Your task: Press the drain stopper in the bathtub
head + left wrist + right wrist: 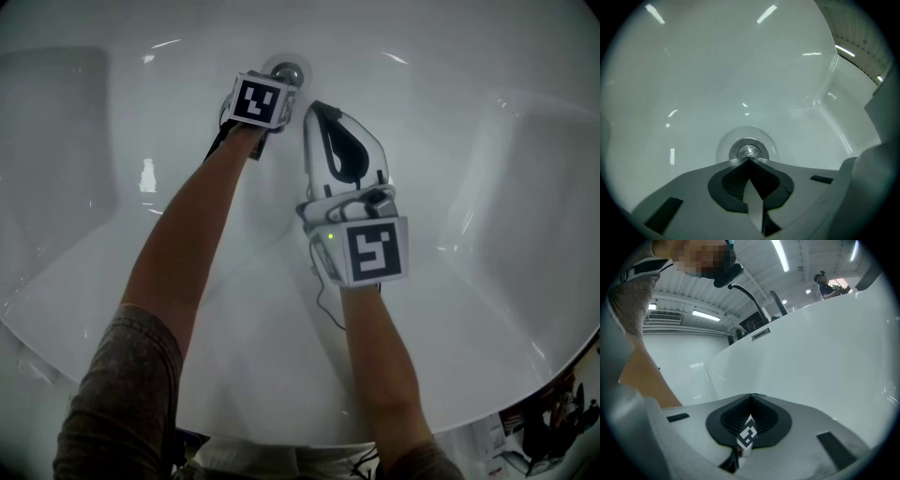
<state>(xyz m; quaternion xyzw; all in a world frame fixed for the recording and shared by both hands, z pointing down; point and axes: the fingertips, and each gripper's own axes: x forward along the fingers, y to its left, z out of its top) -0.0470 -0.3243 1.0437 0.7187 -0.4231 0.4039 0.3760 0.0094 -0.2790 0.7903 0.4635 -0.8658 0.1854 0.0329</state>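
The round chrome drain stopper [287, 72] sits in the floor of the white bathtub [450, 122], at the top centre of the head view. My left gripper [273, 94] reaches down to it with its jaws shut. In the left gripper view the closed tips [748, 159] point at the stopper [748, 151], right at its near edge; contact cannot be told. My right gripper [317, 108] is shut on nothing and hangs just right of the left one, a little back from the drain. Its own view shows its tips [751, 395] against the tub wall [825, 357].
The tub's curved white walls rise on all sides. A black faucet spout [746, 294] arches over the rim in the right gripper view. A person [826, 283] stands far off beyond the rim. My left forearm [178, 234] crosses the tub.
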